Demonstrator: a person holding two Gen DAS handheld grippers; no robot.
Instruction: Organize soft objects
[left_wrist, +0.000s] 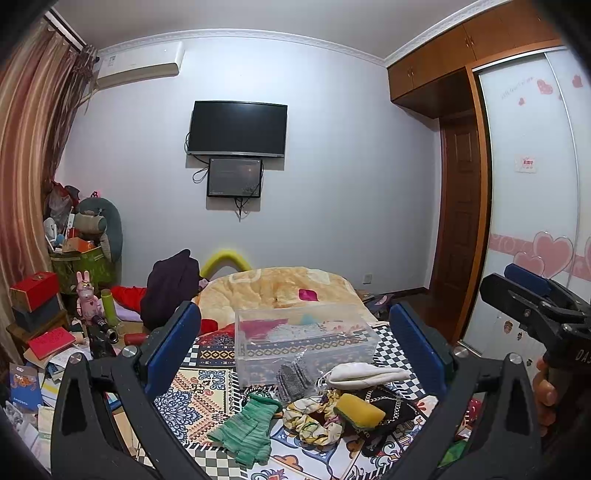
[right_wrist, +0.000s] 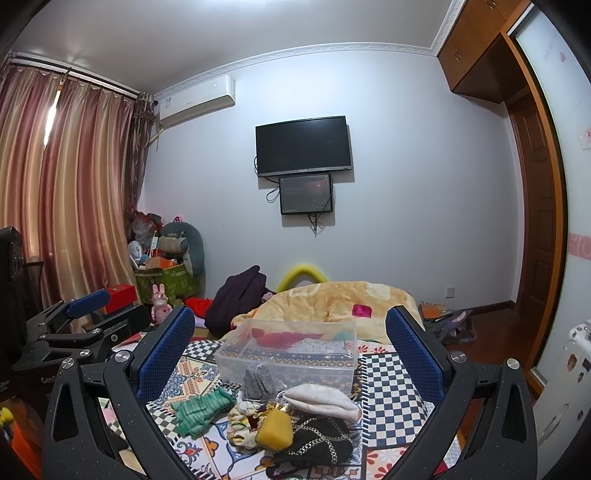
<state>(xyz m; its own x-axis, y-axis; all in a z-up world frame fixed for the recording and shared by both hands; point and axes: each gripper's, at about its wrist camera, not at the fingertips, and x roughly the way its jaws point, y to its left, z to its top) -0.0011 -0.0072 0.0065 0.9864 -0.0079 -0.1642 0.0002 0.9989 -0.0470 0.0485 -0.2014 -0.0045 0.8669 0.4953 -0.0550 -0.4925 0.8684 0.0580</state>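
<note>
While both my left claw (left_wrist: 295, 350) and right claw (right_wrist: 291, 354) hang spread and empty, the soft things (right_wrist: 288, 421) lie heaped on the bed (right_wrist: 391, 373) before the clear box (right_wrist: 288, 354), presumably their destination.

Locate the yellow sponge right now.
In both wrist views the yellow sponge lies on the patterned bedspread, atop the floral scrunchie, against the black chain-print cloth, nearer than the clear bin.

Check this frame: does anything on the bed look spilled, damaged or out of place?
Nothing looks spilled or damaged. The soft items, green gloves, yellow sponge, white pouch and floral scrunchie, lie in a loose heap outside the clear bin, simply unsorted.
</note>
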